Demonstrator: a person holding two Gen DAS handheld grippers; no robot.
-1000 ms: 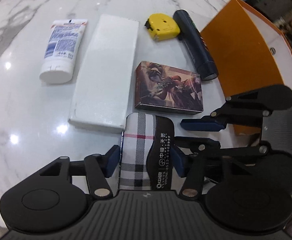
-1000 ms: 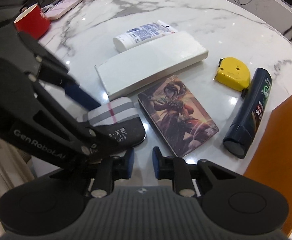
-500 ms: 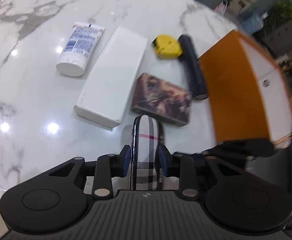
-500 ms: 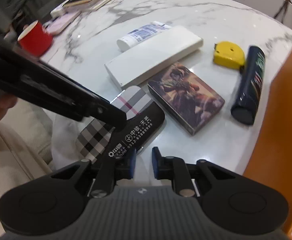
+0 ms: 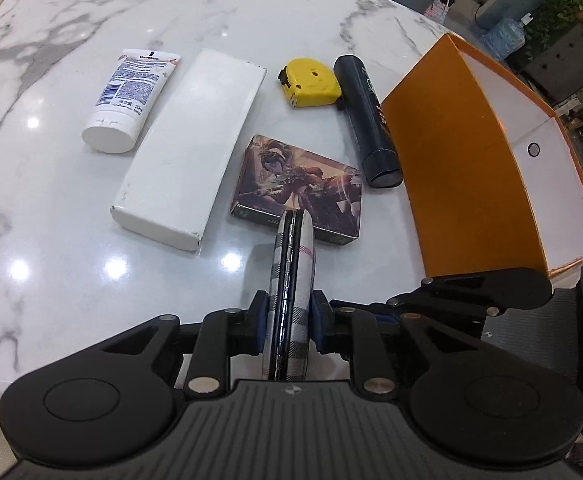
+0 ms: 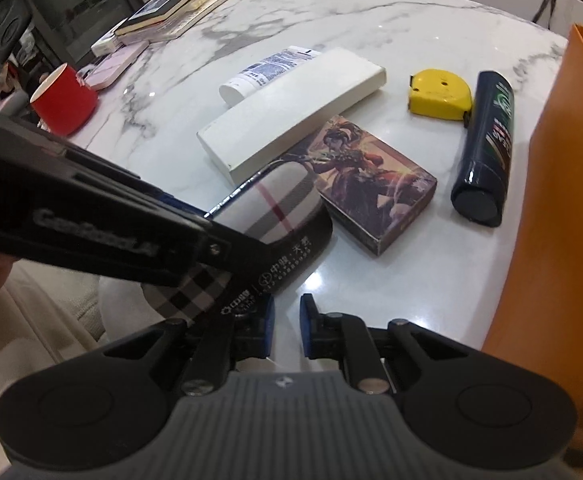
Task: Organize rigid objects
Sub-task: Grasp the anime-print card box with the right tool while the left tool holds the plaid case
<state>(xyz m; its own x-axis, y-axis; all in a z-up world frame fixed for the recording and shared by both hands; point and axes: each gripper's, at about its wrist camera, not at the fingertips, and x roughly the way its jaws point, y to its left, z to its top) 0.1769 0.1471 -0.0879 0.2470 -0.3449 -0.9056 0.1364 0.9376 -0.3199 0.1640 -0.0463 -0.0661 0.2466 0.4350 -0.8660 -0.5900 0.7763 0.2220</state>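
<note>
My left gripper [image 5: 289, 322] is closing its jaws on a plaid glasses case [image 5: 293, 264], and both blue pads press its sides. The case stands on edge, lifted off the marble table [image 5: 51, 240], with its far end over a picture-printed card box [image 5: 299, 184]. In the right wrist view the same case [image 6: 279, 200] hangs tilted under the left gripper's black arm. My right gripper [image 6: 287, 326] is shut with nothing between its pads, just right of the case near the table's front edge.
A white long box [image 5: 189, 148], a lotion tube [image 5: 129, 96], a yellow tape measure [image 5: 311, 84] and a dark bottle [image 5: 367, 120] lie beyond. An open orange box [image 5: 463, 160] stands at the right. A red mug [image 6: 63, 100] and stacked books [image 6: 171, 8] sit far left.
The case lay flat between my open left jaws. They have closed on it, and it is now turned on edge and raised. The right gripper has narrowed slightly and shifted sideways.
</note>
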